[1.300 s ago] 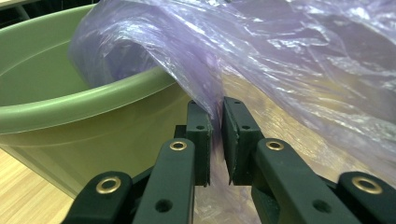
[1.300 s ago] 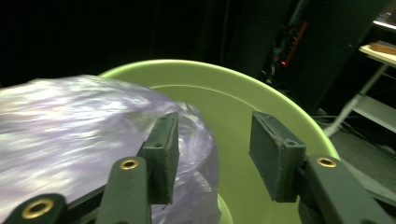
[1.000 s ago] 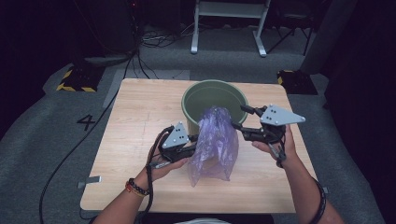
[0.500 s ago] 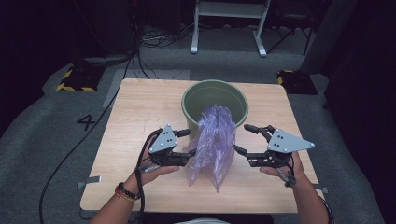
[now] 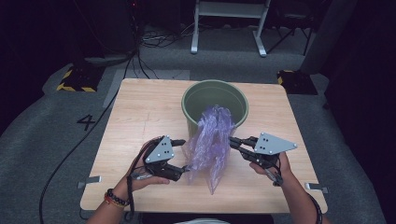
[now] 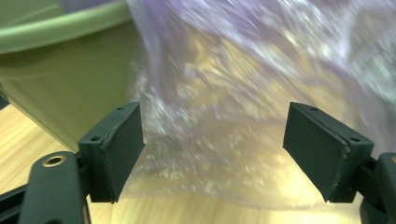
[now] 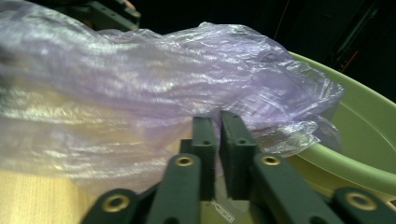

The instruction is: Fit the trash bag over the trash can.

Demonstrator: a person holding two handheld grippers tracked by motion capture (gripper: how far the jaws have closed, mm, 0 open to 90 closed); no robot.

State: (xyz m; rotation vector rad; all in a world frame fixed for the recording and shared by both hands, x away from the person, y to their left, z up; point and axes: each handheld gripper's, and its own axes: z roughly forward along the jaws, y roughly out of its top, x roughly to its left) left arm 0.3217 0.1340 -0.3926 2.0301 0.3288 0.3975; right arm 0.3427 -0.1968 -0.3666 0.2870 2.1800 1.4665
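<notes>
The table (image 5: 140,116) has bare wood at my left. The green bucket (image 5: 196,100) stands at its far edge, the purple bag (image 5: 212,144) draped over its rim. My left gripper (image 5: 183,158) has just spread wide around the bag; my right gripper (image 5: 232,141) has just closed, its 2 jaws pinching the bag's edge.

Bench (image 5: 140,112) is bare wood on the left half and along the far left corner; free passage there. Centre-far is blocked by the green bucket (image 5: 215,95), standing upright, mouth open from above. The purple plastic bag (image 5: 210,144) is draped over the bucket's near rim and hangs down to the bench, closing off the lane between the two claws. Left claw (image 5: 183,157) is just beside the bag's left edge, jaws wide, film between them but not pressed. Right claw (image 5: 232,141) is at the bag's right edge, jaws just closed, nearly together. Open bench strip is left right of the bucket and along the near edge.
</notes>
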